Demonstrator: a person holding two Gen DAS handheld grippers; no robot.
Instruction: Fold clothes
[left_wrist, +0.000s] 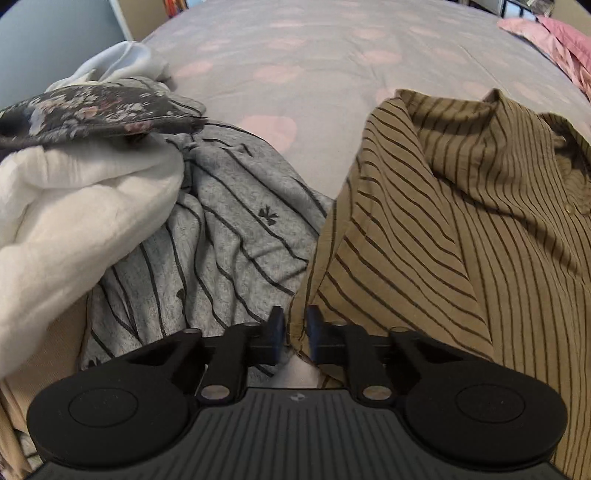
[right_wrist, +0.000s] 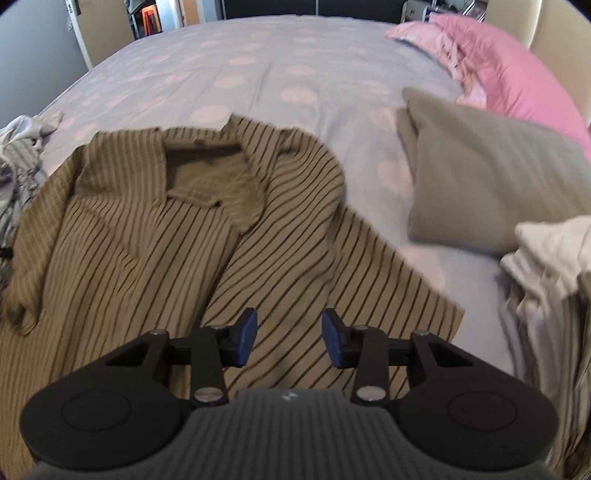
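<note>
Clamped on the hem of the tan striped shirt (left_wrist: 424, 229), my left gripper (left_wrist: 295, 328) works beside the unfolded laundry pile (left_wrist: 110, 206); my right gripper (right_wrist: 289, 334) hovers released above that shirt, spread on the bed (right_wrist: 295, 74). Thin fabric may slip free, or a lopsided pull skew the fold.

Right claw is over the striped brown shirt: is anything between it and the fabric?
Nothing visible. The right claw hangs open over the lower front of the striped brown shirt, with only bare shirt showing between its fingers. The folded grey piece and the pale stack lie off to the right.
</note>
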